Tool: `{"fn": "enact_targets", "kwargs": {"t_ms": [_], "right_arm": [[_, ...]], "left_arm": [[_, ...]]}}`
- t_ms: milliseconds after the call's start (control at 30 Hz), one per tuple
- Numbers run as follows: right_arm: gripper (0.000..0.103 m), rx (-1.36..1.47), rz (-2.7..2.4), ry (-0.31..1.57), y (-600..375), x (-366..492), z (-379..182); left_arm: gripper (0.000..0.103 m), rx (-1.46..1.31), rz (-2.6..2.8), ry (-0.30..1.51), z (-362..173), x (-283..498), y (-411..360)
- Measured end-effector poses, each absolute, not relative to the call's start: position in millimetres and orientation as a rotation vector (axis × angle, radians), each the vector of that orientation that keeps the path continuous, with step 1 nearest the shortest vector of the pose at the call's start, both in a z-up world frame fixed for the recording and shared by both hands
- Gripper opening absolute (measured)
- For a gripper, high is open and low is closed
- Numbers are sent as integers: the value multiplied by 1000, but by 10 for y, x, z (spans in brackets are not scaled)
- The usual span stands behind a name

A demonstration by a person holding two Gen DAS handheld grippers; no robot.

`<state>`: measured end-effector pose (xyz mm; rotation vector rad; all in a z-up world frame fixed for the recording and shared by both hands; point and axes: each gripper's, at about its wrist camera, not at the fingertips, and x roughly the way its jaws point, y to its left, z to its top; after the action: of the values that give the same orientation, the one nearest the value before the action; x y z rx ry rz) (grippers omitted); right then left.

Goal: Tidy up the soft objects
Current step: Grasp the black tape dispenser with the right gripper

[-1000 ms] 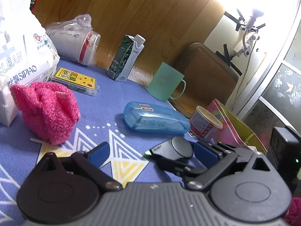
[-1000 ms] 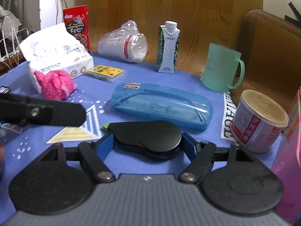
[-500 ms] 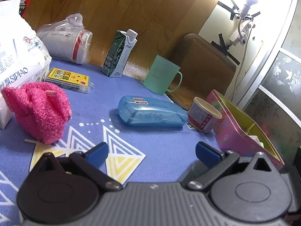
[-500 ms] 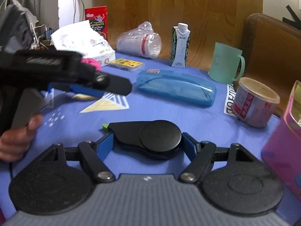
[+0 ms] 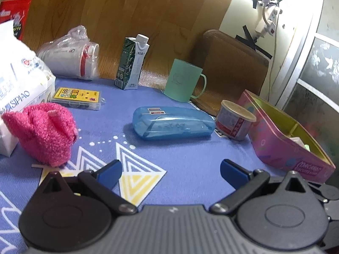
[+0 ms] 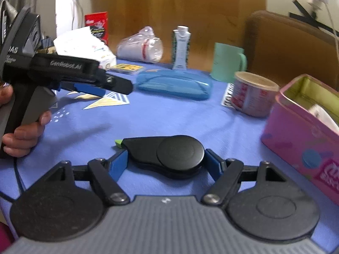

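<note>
On the blue-clothed table (image 5: 190, 152), I read the scene from the biggest thing down.

Pink tin (image 6: 296, 139): open-topped, at the right edge, with pale contents that I cannot identify.

Tissue pack (image 5: 19, 89): at the far left, with soft wrapping.

Pink woolly bundle (image 5: 44, 133): the soft thing I take as the task's own. It rests on the cloth and touches the tissue pack.

Left claw (image 5: 169, 169): its fingers stand wide apart with only bare cloth between them. It holds nothing. The bundle lies ahead and to the left of it, near the left finger but outside the gap. In the right wrist view a hand (image 6: 23, 135) grips its handle.

Right claw (image 6: 166, 158): it is clamped on a black dispenser (image 6: 169, 152) with a green tip, one blue pad on each side.

What has changed: a second ago the dispenser and the right claw sat just in front of the left claw. They have since slid off to the right, and in the right wrist view the pink tin now looms close. The left fingers have also spread a little wider.

My reading: the hard dispenser is out of the way, so the left claw has a clear path. It would have to swing left to get the bundle between its fingers. No soft thing has been gathered yet.
</note>
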<state>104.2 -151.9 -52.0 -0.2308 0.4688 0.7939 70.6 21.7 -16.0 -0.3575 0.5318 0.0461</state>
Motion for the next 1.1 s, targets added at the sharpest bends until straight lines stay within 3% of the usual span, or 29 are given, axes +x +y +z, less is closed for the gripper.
{"fn": "enact_targets", "kwargs": {"t_ms": [800,900,933,1100], "right_arm": [[85,-202,850,471,-1709,933,-542],[80,-181,850,467,-1743,930,-541],[73,-172,845,467,-1753,936,-541],[71,-157,850,461,-1782,937,-536]], "left_arm": [[102,-307,55,572,-167,752,124],[102,-310,56,577,-165,753,112],[102,-314,53,580,-167,755,107],[102,-324,37,589,-173,741,36]]}}
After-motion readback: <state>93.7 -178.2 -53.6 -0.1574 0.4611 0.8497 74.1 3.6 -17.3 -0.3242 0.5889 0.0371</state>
